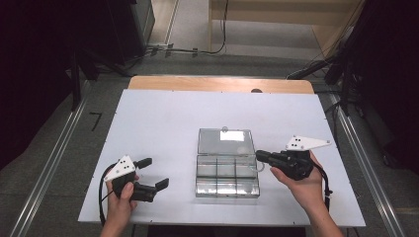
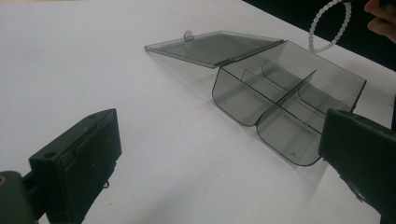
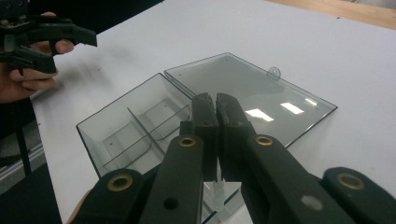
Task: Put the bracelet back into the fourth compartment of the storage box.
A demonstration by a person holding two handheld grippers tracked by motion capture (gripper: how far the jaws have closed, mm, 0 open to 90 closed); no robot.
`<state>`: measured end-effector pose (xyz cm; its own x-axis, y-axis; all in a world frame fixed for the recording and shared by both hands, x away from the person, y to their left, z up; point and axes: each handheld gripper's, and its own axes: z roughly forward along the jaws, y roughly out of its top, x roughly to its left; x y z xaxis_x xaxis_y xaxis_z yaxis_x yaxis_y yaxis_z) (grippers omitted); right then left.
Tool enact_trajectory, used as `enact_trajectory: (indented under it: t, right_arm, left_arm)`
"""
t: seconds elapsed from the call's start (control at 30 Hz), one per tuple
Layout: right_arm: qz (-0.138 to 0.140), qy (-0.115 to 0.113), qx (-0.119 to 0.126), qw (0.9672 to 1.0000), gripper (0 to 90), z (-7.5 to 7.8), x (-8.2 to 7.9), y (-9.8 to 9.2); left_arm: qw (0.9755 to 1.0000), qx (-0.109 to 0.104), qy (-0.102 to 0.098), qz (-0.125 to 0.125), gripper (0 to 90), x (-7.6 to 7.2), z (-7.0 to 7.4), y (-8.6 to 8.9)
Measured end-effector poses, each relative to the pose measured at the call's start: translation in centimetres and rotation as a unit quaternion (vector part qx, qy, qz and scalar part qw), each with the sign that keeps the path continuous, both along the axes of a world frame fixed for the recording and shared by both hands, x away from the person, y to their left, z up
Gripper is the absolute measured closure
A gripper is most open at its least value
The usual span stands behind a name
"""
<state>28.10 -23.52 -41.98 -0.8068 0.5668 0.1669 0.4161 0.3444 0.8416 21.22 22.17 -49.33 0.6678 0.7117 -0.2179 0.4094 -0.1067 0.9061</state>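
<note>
Right gripper view, right tool pinching bead bracelet, mostly hidden, left tool spread.

The high view looks forward and down on the whole table. Each gripper view looks along its own jaws, low and close; ahead of both lies the clear box, shared with the high view.

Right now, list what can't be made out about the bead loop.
- Bead loop, left gripper view: its top runs off the picture's upper edge.
- Right gripper view: the right gripper's shut jaws cover all but a few beads.
- High view: too small and faint against the clear box.
</note>
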Motion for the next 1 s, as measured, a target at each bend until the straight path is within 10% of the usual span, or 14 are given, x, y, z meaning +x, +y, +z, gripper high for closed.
enact_trajectory:
  t: [1.0]
  right_arm:
    - [0.037, 0.007, 0.002, 0.9993, 85.3, -0.2, -0.9, 2.5]
  left_arm:
    - [1.0000, -0.002, 0.000, 0.000, 0.0, 0.0, 0.0, 0.0]
